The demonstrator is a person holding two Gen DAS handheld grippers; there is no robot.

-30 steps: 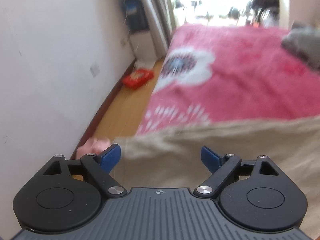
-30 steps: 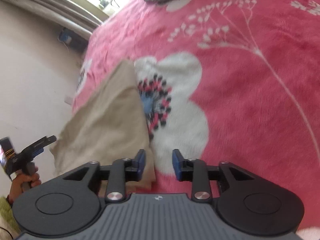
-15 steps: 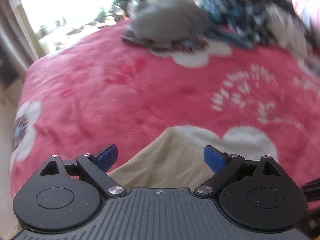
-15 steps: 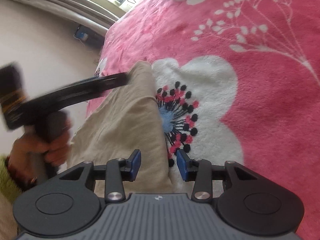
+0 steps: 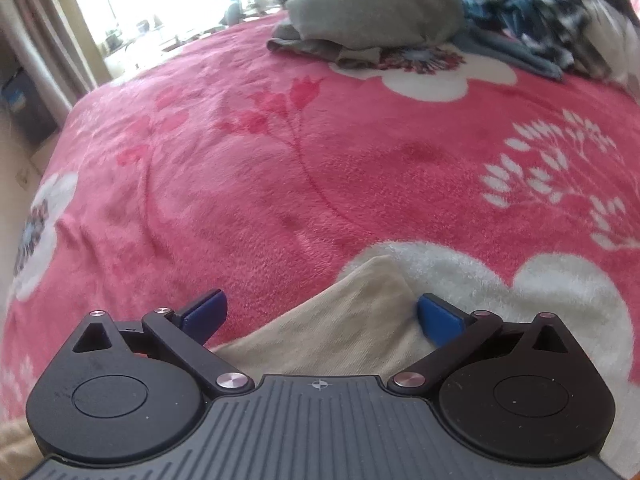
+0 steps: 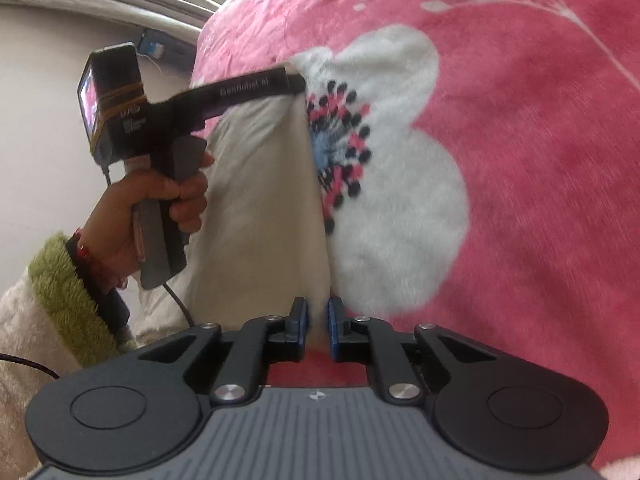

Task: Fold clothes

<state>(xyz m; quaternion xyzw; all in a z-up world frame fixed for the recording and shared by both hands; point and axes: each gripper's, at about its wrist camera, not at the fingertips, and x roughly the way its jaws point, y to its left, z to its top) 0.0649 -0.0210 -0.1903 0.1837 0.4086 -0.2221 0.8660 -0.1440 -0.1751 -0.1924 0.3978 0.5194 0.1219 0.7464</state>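
Observation:
A beige garment (image 6: pixel 260 200) lies on the pink flowered blanket (image 6: pixel 520 160) near the bed's left edge. My right gripper (image 6: pixel 317 318) is shut on the garment's near right edge, its blue pads almost together with the cloth between them. My left gripper (image 5: pixel 322 314) is open, and the garment's far corner (image 5: pixel 360 304) lies between its blue pads (image 5: pixel 438 316). The right wrist view shows the left gripper (image 6: pixel 294 80) from the side, held by a hand (image 6: pixel 160 196), with its tip at that far corner.
A grey garment pile (image 5: pixel 372 4) and dark patterned clothes (image 5: pixel 540 12) sit at the bed's far end. A wall (image 6: pixel 40 120) and curtains (image 5: pixel 44 40) run along the left. A green and white fleecy sleeve (image 6: pixel 60 280) is at the lower left.
My left gripper swung from the bed's edge to the garment's far corner and stayed open. The right gripper's pads closed on the near edge.

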